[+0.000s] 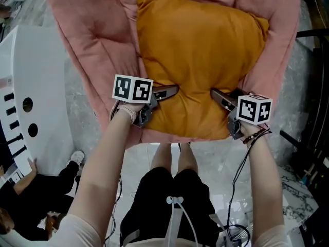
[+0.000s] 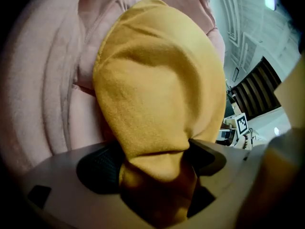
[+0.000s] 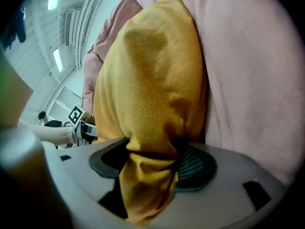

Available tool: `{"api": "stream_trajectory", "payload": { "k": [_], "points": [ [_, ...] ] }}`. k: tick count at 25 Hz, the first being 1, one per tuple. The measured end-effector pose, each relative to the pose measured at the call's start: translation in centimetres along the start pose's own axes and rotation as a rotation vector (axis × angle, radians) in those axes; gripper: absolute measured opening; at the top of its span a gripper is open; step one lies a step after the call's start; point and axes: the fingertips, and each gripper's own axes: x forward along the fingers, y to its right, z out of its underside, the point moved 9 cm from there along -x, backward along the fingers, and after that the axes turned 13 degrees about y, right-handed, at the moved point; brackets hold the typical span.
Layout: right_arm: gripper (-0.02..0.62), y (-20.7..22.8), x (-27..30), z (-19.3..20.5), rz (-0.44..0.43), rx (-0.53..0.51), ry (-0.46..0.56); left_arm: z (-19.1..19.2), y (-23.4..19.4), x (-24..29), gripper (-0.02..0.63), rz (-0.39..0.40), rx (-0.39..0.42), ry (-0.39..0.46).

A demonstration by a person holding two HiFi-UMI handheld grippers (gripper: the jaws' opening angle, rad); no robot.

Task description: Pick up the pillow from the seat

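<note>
A mustard-yellow pillow (image 1: 200, 60) lies on the pink padded seat (image 1: 97, 35). My left gripper (image 1: 172, 91) bites into its near left edge and my right gripper (image 1: 216, 93) into its near right edge; the fabric dents in at both spots. In the left gripper view the pillow (image 2: 157, 80) bulges ahead, with a fold pinched in the left gripper (image 2: 152, 161). A similar fold of the pillow (image 3: 147, 80) hangs squeezed in the right gripper (image 3: 152, 163), with the pink seat (image 3: 252, 80) alongside it.
A white panel with dark holes (image 1: 31, 96) stands left of the seat. A person (image 1: 31, 199) crouches on the marble floor at the lower left. Black frame bars (image 1: 313, 86) run along the right edge. The holder's legs (image 1: 175, 163) stand just before the seat's front edge.
</note>
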Motion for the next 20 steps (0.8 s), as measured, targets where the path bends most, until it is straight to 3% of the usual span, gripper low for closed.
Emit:
{"api": "stream_trajectory", "payload": {
  "k": [3,7,14,20],
  "points": [
    [0.196,-0.3,-0.5,0.1,0.014,-0.039,0.023,0.1,0.9,-0.2,0.326,-0.019,0.071,0.010],
    [0.111,-2.0,-2.0,-0.2,0.028,-0.146,0.059,-0.1,2.9,-1.3,0.226,-0.046,0.146,0.068],
    [0.086,-7.3,-7.4,-0.3,0.037,-0.146,0.196,0.4,8.5,-7.7,0.178,-0.058,0.140,0.168],
    [0.086,-13.7,-12.4,-4.9,-0.025,-0.185,0.335,-2.8,14.6,-14.6,0.173,-0.059,0.211,0.324]
  ]
}}
